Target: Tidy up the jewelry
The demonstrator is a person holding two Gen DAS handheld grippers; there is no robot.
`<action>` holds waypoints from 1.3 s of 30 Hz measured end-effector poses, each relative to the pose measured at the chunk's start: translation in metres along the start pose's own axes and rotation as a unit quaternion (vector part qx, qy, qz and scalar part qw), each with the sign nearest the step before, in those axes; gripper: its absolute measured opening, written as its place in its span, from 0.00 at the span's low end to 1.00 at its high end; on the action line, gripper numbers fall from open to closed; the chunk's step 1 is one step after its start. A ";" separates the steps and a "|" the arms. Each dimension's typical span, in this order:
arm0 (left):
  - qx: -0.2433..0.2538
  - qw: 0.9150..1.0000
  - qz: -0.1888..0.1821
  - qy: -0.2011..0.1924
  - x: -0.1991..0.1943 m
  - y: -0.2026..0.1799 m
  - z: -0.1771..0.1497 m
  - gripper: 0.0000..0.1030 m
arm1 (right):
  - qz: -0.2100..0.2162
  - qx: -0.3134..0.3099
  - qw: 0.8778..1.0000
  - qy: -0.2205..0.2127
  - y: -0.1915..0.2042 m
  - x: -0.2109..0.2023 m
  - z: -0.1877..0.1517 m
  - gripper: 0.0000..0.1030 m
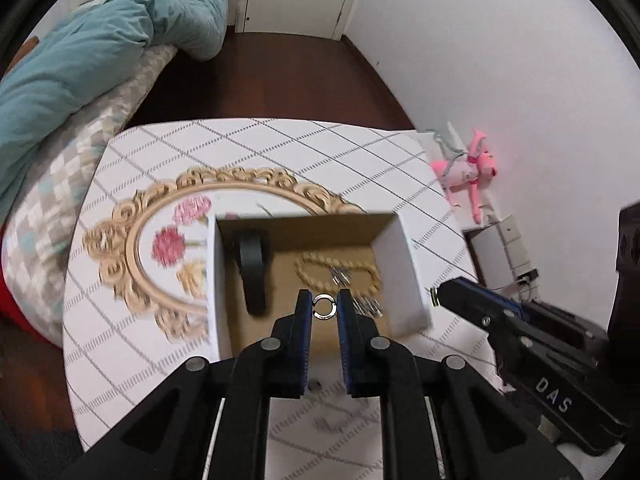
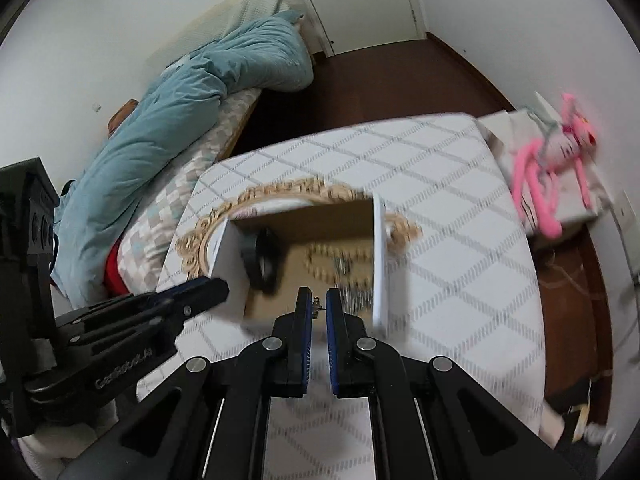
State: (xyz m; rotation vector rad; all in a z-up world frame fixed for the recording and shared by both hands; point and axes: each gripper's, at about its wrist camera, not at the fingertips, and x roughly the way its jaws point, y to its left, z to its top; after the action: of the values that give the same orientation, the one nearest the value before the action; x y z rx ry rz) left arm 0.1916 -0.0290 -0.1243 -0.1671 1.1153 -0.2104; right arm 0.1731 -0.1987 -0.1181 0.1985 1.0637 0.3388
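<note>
Left wrist view gives us a desk under a white cloth with grey diamond lines, a bed with a teal duvet to its left and a pink plush toy on a side unit to its right. On the desk lies an oval tray with an ornate gold rim and painted flowers, and an open white box sits partly over it. Inside the box we see a dark ring-shaped band standing on edge at the left, a gold rope bracelet in the middle and some small silvery pieces, too blurred for us to name. Our left gripper has its jaws clenched on a small silver ring, held above the near edge of the box. Our right gripper hangs near the box's front right corner; its jaws are clenched on a tiny metal piece that we cannot identify from the right wrist view.
</note>
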 end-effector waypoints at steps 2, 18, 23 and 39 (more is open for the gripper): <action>0.000 1.000 0.001 0.009 0.007 0.004 0.014 0.10 | 0.001 -0.004 1.000 0.018 -0.001 0.017 0.020 0.07; -0.020 0.995 0.090 0.023 0.017 0.028 0.043 0.74 | -0.090 -0.045 0.990 0.099 -0.005 0.063 0.053 0.58; -0.013 0.993 0.119 0.016 0.022 0.033 0.023 0.98 | -0.143 -0.058 0.982 0.105 -0.008 0.068 0.041 1.00; -0.021 0.987 0.156 -0.021 -0.009 0.033 -0.031 1.00 | -0.171 -0.058 0.982 0.048 -0.002 0.027 -0.003 1.00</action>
State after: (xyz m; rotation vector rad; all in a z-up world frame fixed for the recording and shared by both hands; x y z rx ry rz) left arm 0.1623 0.0048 -0.1375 -0.0316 1.0894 0.0960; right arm 0.1831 -0.1906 -0.1426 -0.1069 1.1479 0.1007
